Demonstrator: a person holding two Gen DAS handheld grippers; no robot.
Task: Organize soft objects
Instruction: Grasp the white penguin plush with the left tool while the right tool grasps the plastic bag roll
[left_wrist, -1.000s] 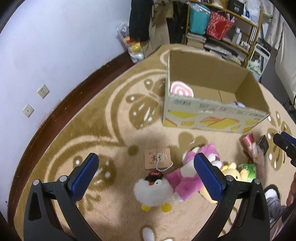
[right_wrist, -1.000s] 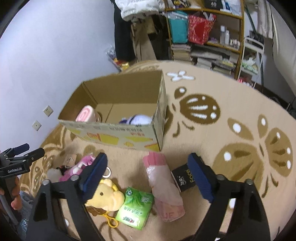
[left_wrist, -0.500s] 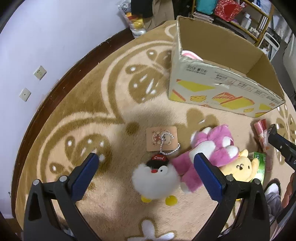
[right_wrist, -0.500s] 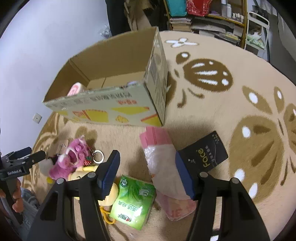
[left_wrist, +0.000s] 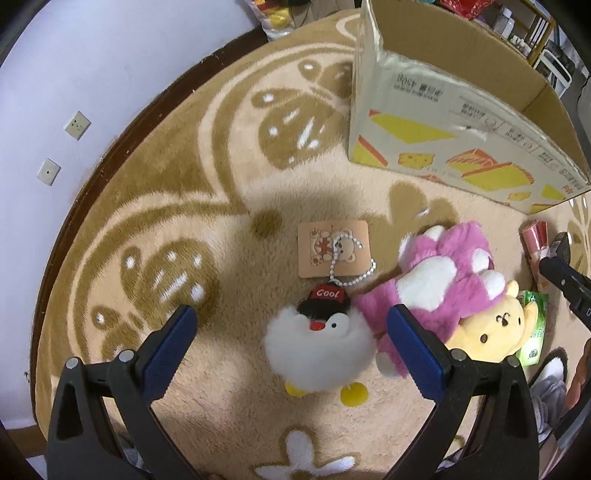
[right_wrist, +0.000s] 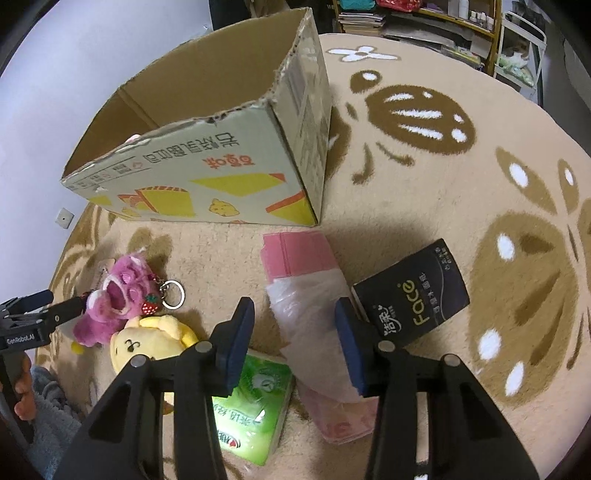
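Penguin plush (left_wrist: 319, 343) lies between open left fingers (left_wrist: 177, 343); right fingers (right_wrist: 236, 339), just closing, straddle pink pack (right_wrist: 314, 325) untouched.

From my side, the cardboard box (right_wrist: 207, 147) hides its contents; only 1 pink sliver (right_wrist: 132, 138) peeks over the rim. The green tissue pack (right_wrist: 255, 398) sits partly behind my right gripper's finger (right_wrist: 236, 332). Shelf items are too small to tell.
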